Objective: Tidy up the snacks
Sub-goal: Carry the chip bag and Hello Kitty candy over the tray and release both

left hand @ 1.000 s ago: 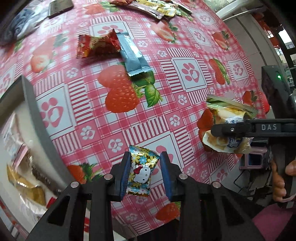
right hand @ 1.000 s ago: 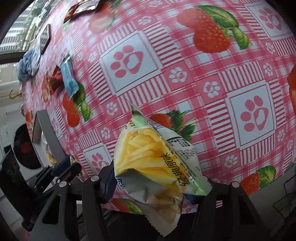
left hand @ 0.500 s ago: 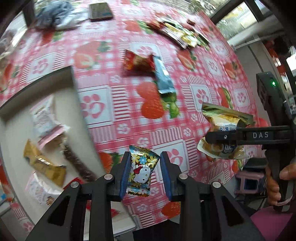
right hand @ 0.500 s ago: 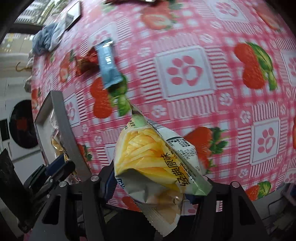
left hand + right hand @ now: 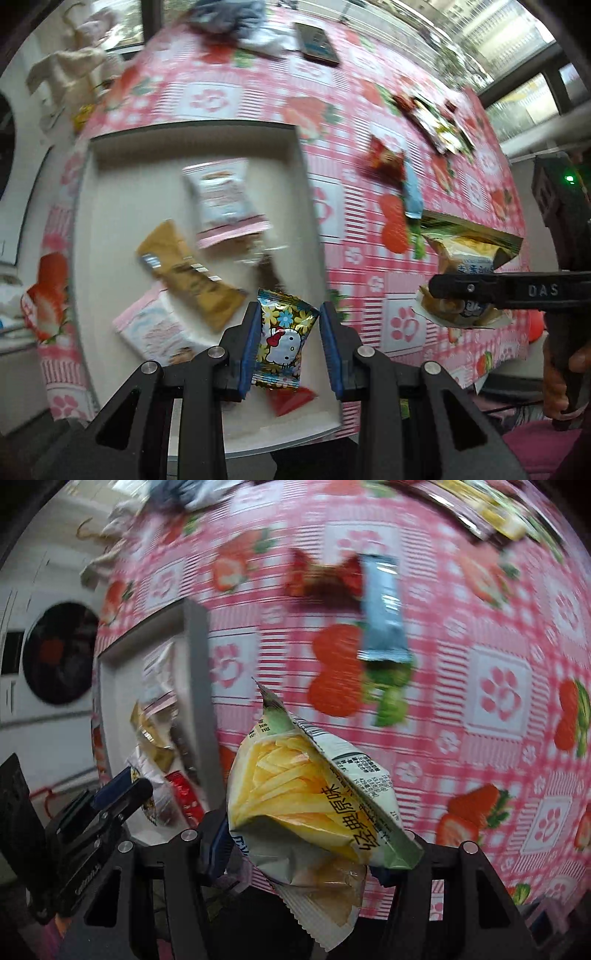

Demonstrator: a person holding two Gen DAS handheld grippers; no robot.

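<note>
Left wrist view: the left gripper (image 5: 289, 345) was closed on a Hello Kitty candy packet (image 5: 282, 341), blue pads pressing both its sides. It hung above the near end of a white tray (image 5: 110, 155). Inside the tray lay a white-and-pink pouch (image 5: 221, 201), a tan wrapper (image 5: 188, 271) and another pink-and-white pouch (image 5: 155, 326). At right, the right gripper (image 5: 480, 290) pinched a chips bag (image 5: 463, 264) over the strawberry tablecloth (image 5: 354, 229). A red wrapper (image 5: 384, 162) and a blue stick pack (image 5: 412, 195) lay further out on the cloth.

Right wrist view: the right gripper (image 5: 306, 845) was clamped on the chips bag (image 5: 306, 801), held above the tablecloth (image 5: 498, 686) just beside the tray's (image 5: 197, 657) long wall. The left gripper (image 5: 122, 794) showed at lower left over the tray. View blurred.
</note>
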